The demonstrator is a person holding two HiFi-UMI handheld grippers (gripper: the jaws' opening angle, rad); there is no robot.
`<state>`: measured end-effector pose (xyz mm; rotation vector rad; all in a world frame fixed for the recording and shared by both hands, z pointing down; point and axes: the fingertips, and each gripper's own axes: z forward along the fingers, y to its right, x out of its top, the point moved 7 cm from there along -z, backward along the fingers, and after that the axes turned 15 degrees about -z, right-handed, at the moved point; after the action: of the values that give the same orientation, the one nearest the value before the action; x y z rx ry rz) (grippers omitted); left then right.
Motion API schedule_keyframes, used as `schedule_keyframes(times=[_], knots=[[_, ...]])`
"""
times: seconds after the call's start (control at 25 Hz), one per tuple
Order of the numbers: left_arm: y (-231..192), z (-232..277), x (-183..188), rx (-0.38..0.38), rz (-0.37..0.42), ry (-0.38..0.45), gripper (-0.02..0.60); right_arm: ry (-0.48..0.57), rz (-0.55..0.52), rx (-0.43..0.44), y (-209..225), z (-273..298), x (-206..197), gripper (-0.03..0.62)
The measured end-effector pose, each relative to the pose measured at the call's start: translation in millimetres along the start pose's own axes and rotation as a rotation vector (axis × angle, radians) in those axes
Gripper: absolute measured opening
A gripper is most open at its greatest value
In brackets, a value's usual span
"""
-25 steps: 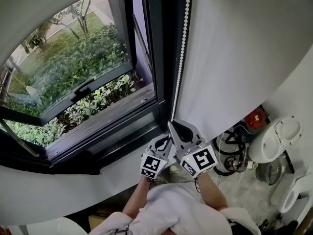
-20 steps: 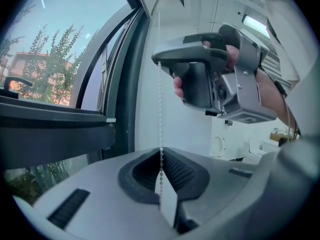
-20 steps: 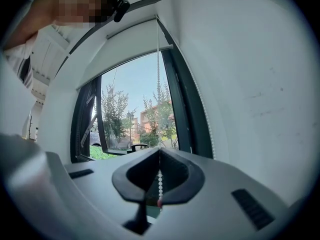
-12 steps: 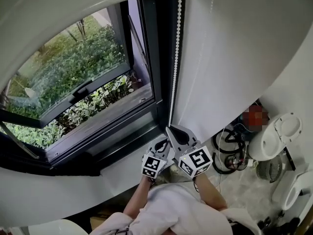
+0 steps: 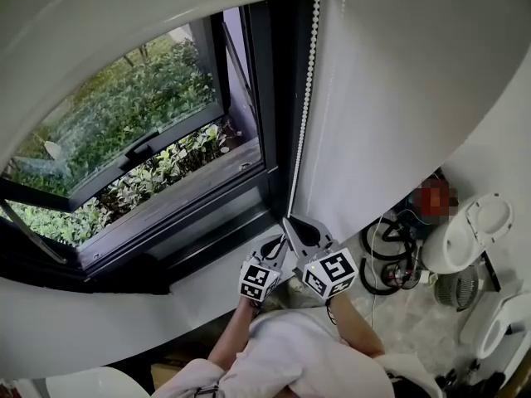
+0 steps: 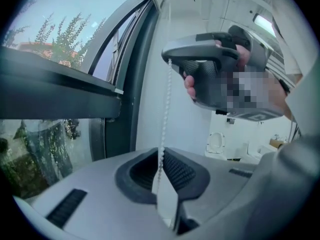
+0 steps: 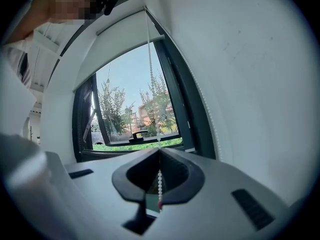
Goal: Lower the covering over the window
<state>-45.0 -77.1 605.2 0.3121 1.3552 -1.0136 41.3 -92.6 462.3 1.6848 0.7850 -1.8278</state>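
Currently left tongs (image 6: 161, 154), right tongs (image 7: 159, 154) both clamped on bead chain (image 5: 305, 98) (right above left).

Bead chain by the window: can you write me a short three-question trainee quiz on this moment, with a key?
1. True or false: the right gripper is shut on the bead chain.
2. What sits between the left gripper's jaws? A) nothing B) the bead chain C) the window handle
3. In the head view, does the roller blind cover the whole window?

Key: 1 true; 2 B; 3 no, greenery shows below its edge.
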Motion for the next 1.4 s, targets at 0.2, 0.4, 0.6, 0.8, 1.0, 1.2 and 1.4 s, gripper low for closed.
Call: schedule_keyframes(times=[0.2, 0.4, 0.6, 0.8, 1.0, 1.2, 1.4], knots=[[5.1, -18.9, 19.6, -0.013, -0.033, 0.039, 0.092, 0.002, -0.010, 0.000, 3.9, 2.2, -0.2, -0.003], [15.5, -43.8, 69.9, -0.036, 0.003, 0.118, 0.095, 0.005, -0.010, 0.004, 6.5, 1.5, -1.5, -0.003], [31.1, -64.2, 128.6, -0.072, 0.058, 0.225, 0.095, 0.010, -0.005, 0.004, 7.4, -0.5, -2.3, -0.003], [50.7, -73.0, 186.4, -0.113, 0.106, 0.329, 0.095, 0.014, -0.008, 0.002, 6.0, -1.7, -1.8, -0.003], [72.0, -65.7, 239.6, -0.162, 0.148, 0.405, 0.095, 0.012, -0.013, 0.010, 2.6, -1.0, -0.9, -0.003], [82.0, -56.9, 266.9, -0.196, 0.175, 0.427, 0.095, 0.011, -0.019, 0.015, -2.8, -0.2, -1.2, -0.003], [88.9, -51.3, 278.5, -0.216, 0.187, 0.435, 0.025, 0.009, -0.024, 0.018, -5.4, 1.2, -1.6, -0.003]])
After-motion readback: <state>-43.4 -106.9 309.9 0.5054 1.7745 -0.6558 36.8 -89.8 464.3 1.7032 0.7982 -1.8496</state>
